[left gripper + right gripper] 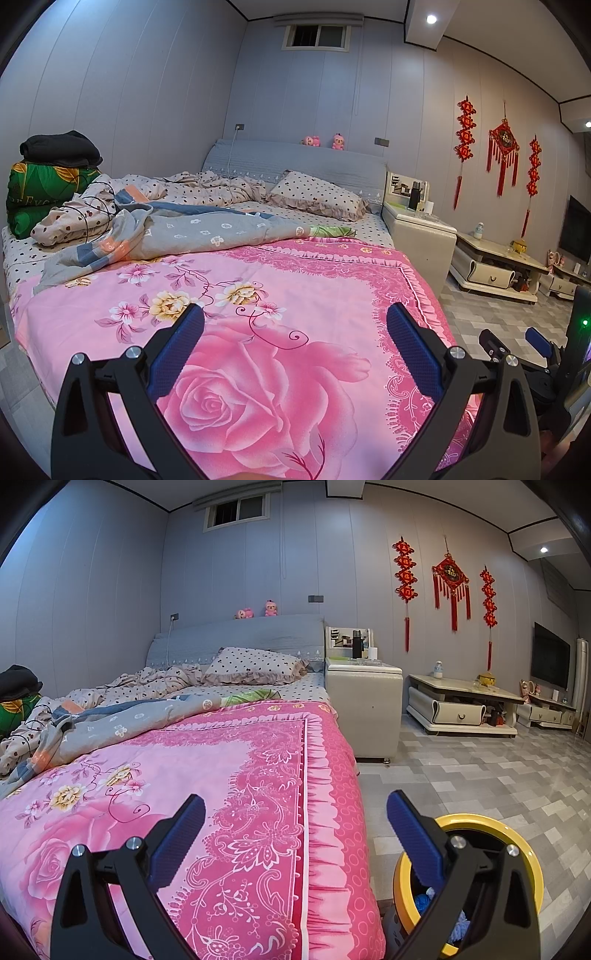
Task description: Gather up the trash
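Tongs both spread apart, empty: left tongs [295, 328] over the pink bedspread [266, 295], right tongs [295, 812] at the bed's edge. Yellow bin [517, 834] on floor below right tongs, blue scraps [424, 901] already inside. No loose trash visible; judged near done.

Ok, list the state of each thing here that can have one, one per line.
left gripper: open, empty, over the pink quilt
right gripper: open, empty
yellow-rimmed bin: uncovered, on the floor beside the bed, blue scraps inside
grey blanket: rumpled, unfolded
pillow: lying flat by the headboard
window: cannot tell if open
TV: screen dark
ceiling light: on
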